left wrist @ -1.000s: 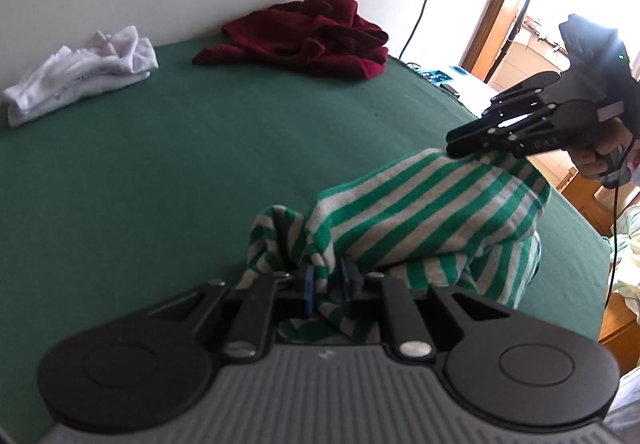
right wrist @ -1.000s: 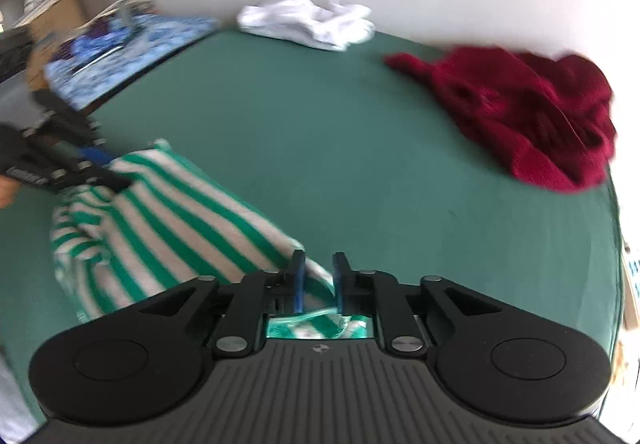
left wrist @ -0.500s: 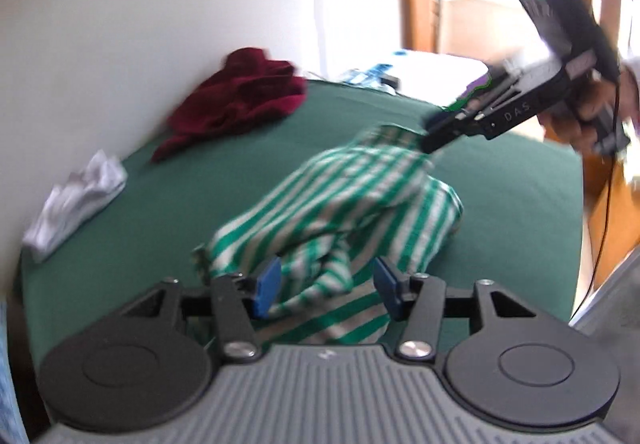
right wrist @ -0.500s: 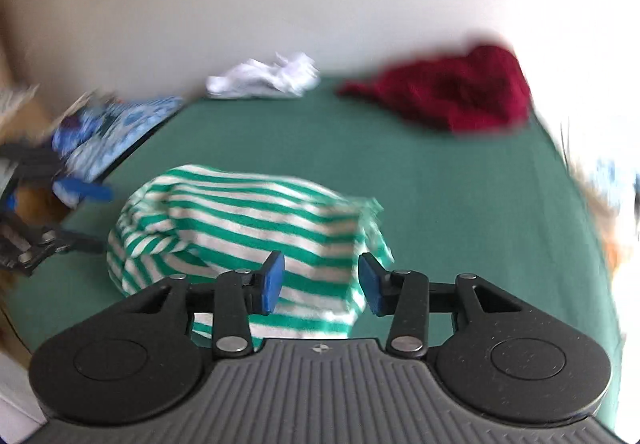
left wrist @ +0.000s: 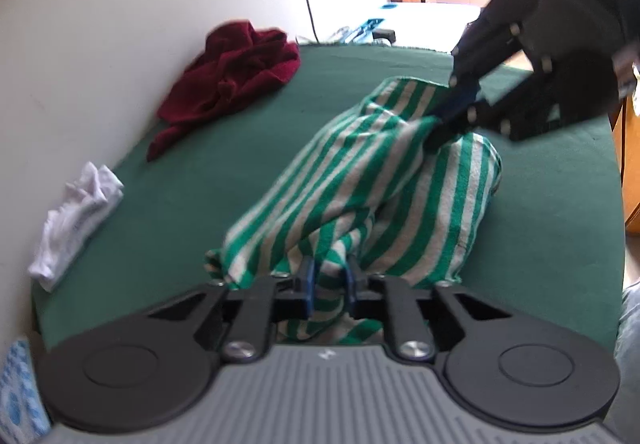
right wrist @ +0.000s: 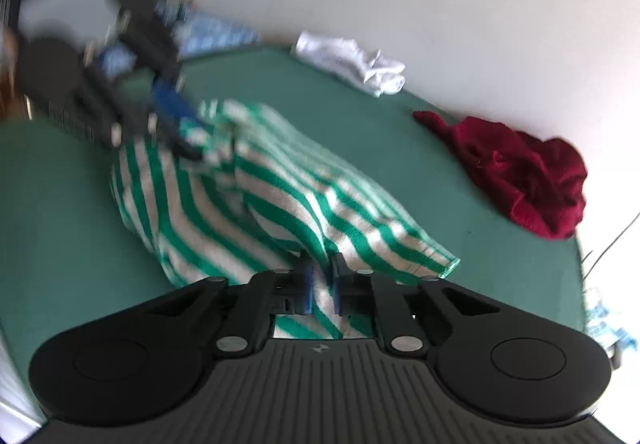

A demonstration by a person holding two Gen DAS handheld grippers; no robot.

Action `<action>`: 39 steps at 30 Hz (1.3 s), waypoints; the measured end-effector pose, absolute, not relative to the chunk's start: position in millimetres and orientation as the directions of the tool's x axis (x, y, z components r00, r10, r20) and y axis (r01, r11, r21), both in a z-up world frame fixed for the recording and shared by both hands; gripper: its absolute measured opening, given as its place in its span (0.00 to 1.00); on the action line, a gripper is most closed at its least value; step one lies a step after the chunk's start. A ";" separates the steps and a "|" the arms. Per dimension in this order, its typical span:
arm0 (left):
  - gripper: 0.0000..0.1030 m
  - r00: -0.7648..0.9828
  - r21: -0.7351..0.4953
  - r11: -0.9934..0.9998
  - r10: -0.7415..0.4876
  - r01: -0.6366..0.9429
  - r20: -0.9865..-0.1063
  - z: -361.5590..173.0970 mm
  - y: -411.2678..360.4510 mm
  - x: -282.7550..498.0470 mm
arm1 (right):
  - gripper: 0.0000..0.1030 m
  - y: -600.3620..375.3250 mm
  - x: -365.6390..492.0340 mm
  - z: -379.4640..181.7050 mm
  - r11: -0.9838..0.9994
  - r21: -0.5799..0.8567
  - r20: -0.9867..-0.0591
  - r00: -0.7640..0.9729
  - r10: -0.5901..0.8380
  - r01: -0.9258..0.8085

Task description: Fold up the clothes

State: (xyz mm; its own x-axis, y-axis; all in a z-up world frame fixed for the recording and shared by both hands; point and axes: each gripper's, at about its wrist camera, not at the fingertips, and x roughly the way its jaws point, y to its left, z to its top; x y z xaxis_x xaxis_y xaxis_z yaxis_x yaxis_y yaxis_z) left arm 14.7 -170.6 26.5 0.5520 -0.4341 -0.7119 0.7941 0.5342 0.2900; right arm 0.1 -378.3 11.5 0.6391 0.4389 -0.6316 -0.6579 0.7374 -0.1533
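We have the left gripper (left wrist: pixel 328 282) and right gripper (right wrist: pixel 321 280) closing, each clamped on opposite ends of the striped shirt (left wrist: pixel 360 184) stretched between them; next, spread it flat before folding.

Each view is taken from just behind a pair of tongs, angled down across a green bed (left wrist: pixel 168 204). The left view is aimed along the wall-side edge toward the far corner by a doorway; the right view is aimed back the opposite way. Both are set very close to the striped cloth (left wrist: pixel 360 180), which is shared, as are the red heap (right wrist: pixel 528 172) and white bundle (right wrist: pixel 352 62).
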 end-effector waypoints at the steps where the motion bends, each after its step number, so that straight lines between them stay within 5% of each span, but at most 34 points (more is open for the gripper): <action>1: 0.14 0.563 0.313 0.520 -0.438 0.795 -0.701 32.6 -165.4 10.7 | 0.08 -385.3 3.2 21.0 0.750 -0.093 -0.627 0.623 0.467 -0.655; 6: 0.14 0.531 0.320 0.473 -0.426 0.821 -0.732 32.5 -140.8 3.2 | 0.08 -406.6 6.4 37.1 0.741 0.100 -0.625 0.538 0.566 -0.664; 7: 0.05 0.518 0.315 0.465 -0.417 0.828 -0.747 23.9 -141.6 3.9 | 0.08 -400.1 4.1 26.6 0.735 0.029 -0.659 0.540 0.523 -0.677; 11: 0.00 0.506 0.339 0.425 -0.380 0.839 -0.775 -9.4 -148.9 1.1 | 0.10 -381.9 -6.3 -12.5 0.677 -0.108 -0.730 0.520 0.443 -0.728; 17: 0.04 0.502 0.330 0.447 -0.353 0.832 -0.789 15.8 -126.7 0.8 | 0.35 -388.7 -11.4 15.3 0.694 -0.060 -0.699 0.527 0.484 -0.717; 22: 0.10 0.530 0.284 0.527 -0.404 0.801 -0.746 47.4 -114.9 -3.4 | 0.34 -418.9 -11.7 34.0 0.812 0.117 -0.582 0.623 0.522 -0.572; 25: 0.16 0.536 0.180 0.591 -0.509 0.786 -0.673 48.6 -138.8 4.4 | 0.22 -420.8 1.0 18.5 0.860 0.233 -0.565 0.657 0.499 -0.454; 32: 0.19 0.529 0.205 0.581 -0.467 0.788 -0.709 -15.3 -165.6 9.3 | 0.17 -427.0 22.4 -23.3 0.908 0.262 -0.606 0.677 0.418 -0.327; 39: 0.19 0.492 0.231 0.515 -0.455 0.825 -0.742 -7.3 -153.4 -10.5 | 0.21 -432.0 23.9 -29.6 0.933 0.246 -0.612 0.704 0.359 -0.262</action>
